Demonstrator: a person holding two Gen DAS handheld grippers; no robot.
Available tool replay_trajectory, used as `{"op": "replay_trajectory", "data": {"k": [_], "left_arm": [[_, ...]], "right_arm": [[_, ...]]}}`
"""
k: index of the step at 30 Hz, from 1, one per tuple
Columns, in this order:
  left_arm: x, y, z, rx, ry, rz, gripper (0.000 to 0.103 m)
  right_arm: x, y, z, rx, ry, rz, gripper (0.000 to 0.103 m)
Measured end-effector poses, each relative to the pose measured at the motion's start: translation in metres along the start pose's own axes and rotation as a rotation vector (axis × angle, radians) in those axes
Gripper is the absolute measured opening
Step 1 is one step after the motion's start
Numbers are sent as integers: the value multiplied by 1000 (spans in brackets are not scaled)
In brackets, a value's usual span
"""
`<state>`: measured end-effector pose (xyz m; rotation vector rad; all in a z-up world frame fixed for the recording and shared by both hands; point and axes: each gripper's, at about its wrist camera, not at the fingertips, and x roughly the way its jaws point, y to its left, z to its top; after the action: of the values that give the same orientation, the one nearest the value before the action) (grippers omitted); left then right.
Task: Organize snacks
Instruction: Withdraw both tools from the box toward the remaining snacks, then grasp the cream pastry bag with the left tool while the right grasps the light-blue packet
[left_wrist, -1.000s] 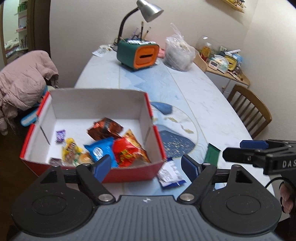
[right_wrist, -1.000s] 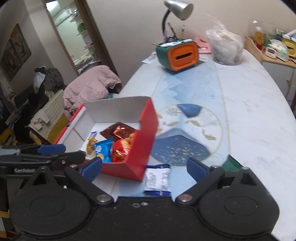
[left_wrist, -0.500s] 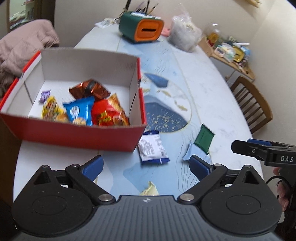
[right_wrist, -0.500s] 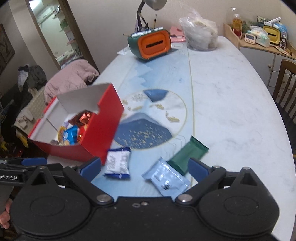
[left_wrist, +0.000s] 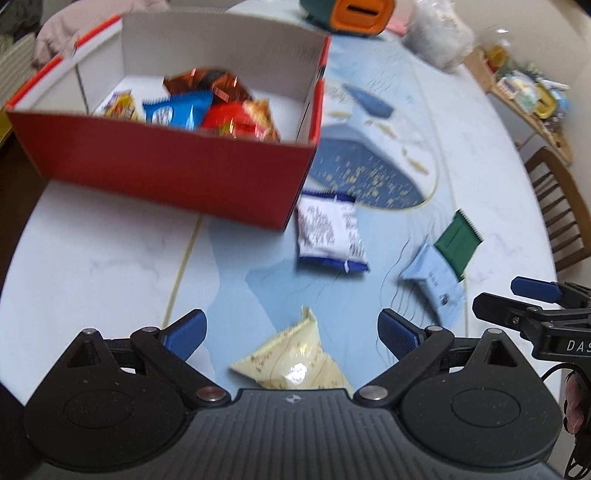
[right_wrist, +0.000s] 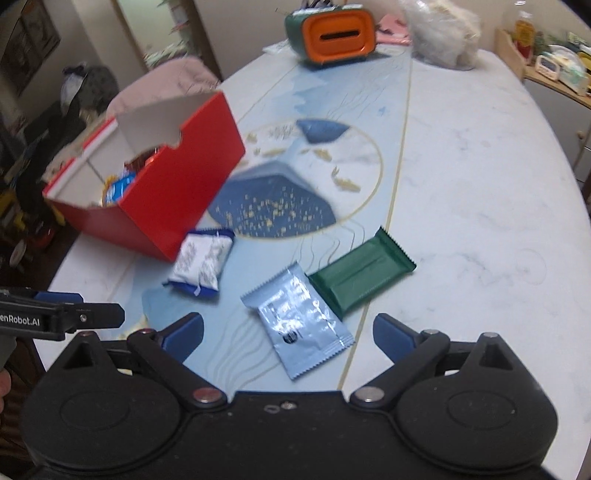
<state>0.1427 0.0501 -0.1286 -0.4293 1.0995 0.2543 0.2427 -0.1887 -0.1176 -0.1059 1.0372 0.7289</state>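
Note:
A red box (left_wrist: 166, 173) with white inside holds several snack packets; it also shows in the right wrist view (right_wrist: 166, 195). On the table lie a white-and-blue packet (left_wrist: 328, 236) (right_wrist: 201, 264), a light blue packet (left_wrist: 434, 284) (right_wrist: 301, 325), a green bar (left_wrist: 458, 242) (right_wrist: 360, 277) and a pale yellow packet (left_wrist: 295, 360). My left gripper (left_wrist: 291, 332) is open and empty, just above the yellow packet. My right gripper (right_wrist: 288, 332) is open and empty, over the light blue packet.
An orange-and-green holder (right_wrist: 330, 35) and a clear plastic bag (right_wrist: 441, 35) stand at the table's far end. A wooden chair (left_wrist: 561, 214) stands at the right edge. A pink jacket (right_wrist: 166, 83) lies behind the box.
Both grippers have pulled back toward the near table edge and tilted down. The loose packets on the table have come into view, the yellow one between my left fingers.

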Motion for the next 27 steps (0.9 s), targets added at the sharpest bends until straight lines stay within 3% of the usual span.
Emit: {"op": "replay_trajectory", "data": {"k": [9, 16, 27], "left_arm": [[30, -1, -13, -145, 91, 85, 100], [39, 1, -21, -212, 131, 118, 100], [37, -6, -30, -231, 111, 171, 98]], "right_arm": [[40, -13, 3, -83, 98, 27, 89], [47, -5, 19, -176, 107, 73, 85], [72, 10, 25, -333, 145, 67, 74]]}}
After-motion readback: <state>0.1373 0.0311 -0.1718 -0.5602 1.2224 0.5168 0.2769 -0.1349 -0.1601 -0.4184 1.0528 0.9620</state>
